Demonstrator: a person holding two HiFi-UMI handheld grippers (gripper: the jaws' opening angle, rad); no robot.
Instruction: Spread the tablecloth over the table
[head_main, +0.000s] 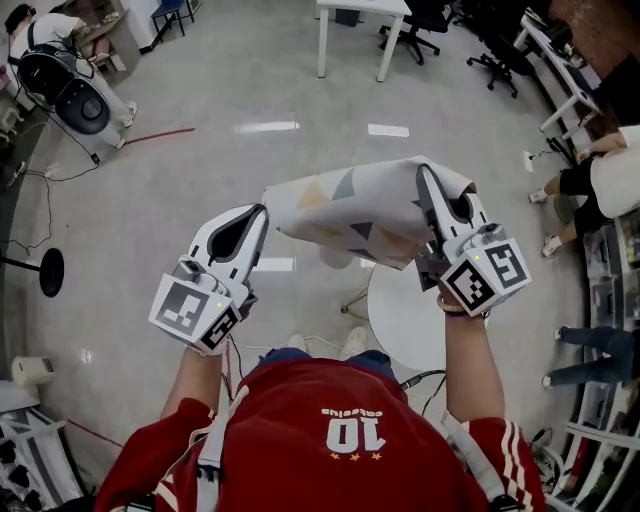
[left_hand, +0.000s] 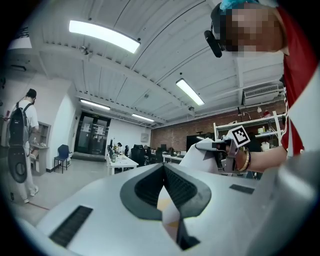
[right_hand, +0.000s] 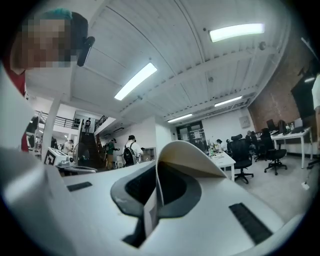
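— Two claws are shown from above. What is gripped by the left claw (head_main: 263, 212)?
— One end of the patterned tablecloth (head_main: 350, 208) is clamped in it. The cloth is held folded in the air across to the right claw (head_main: 426, 172), clenched on the other end, above the round white surface (head_main: 402, 322).
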